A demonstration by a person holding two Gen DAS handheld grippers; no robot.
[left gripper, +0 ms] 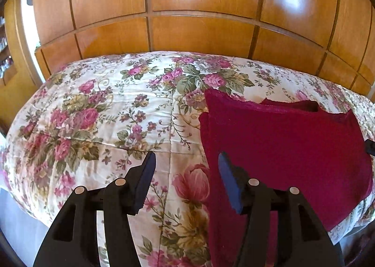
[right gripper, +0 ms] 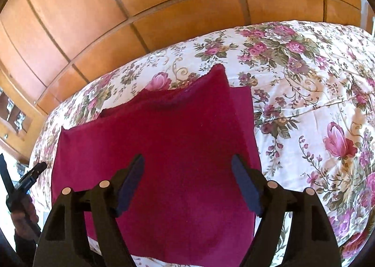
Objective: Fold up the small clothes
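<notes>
Folding looks mid-way: the red garment lies flat on the flowered bedspread, one side seemingly already turned in, and both your grippers stand clear of it with nothing between the jaws. Your left gripper hangs over the cloth's left edge, with most of the red lying from 12 to 3 o'clock of it. Your right gripper hangs over the middle, red on every side. Next, I judge, you need a fresh pinch on an edge.
</notes>
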